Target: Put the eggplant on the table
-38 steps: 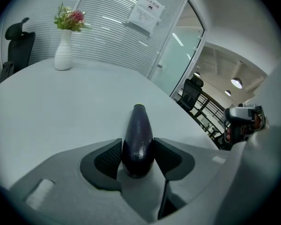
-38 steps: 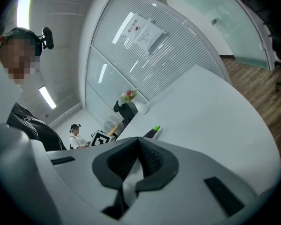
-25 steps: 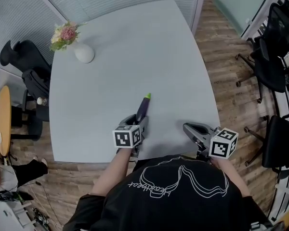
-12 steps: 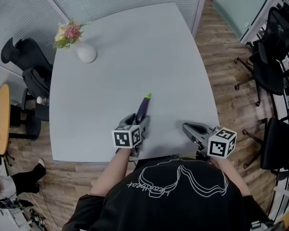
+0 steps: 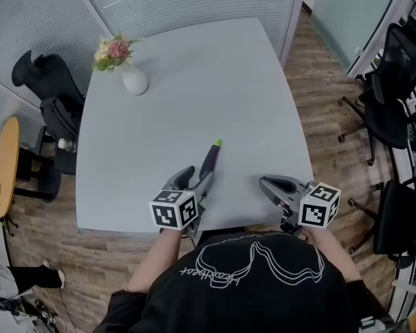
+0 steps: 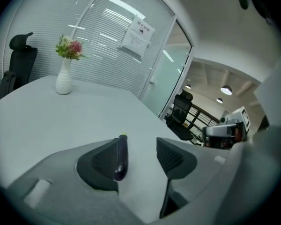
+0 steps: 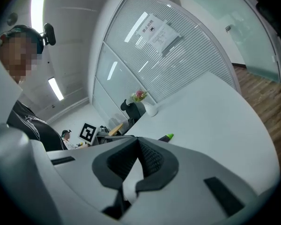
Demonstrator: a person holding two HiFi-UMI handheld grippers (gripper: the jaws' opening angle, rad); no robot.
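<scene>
**Eggplant** (image 5: 209, 163): one piece, slender and elongated. The skin is dark purple and glossy, and the stem end is capped in bright green. It is laid flat on its side, in full contact with the table (image 5: 194, 82). The green end is pointed away from the person and slightly to the right, and the blunt purple end is turned toward the near edge. It is placed in the near half of the top, about midway between the left and right edges.

**Table**: the top is pale grey, smooth and matte, with rounded corners.
</scene>
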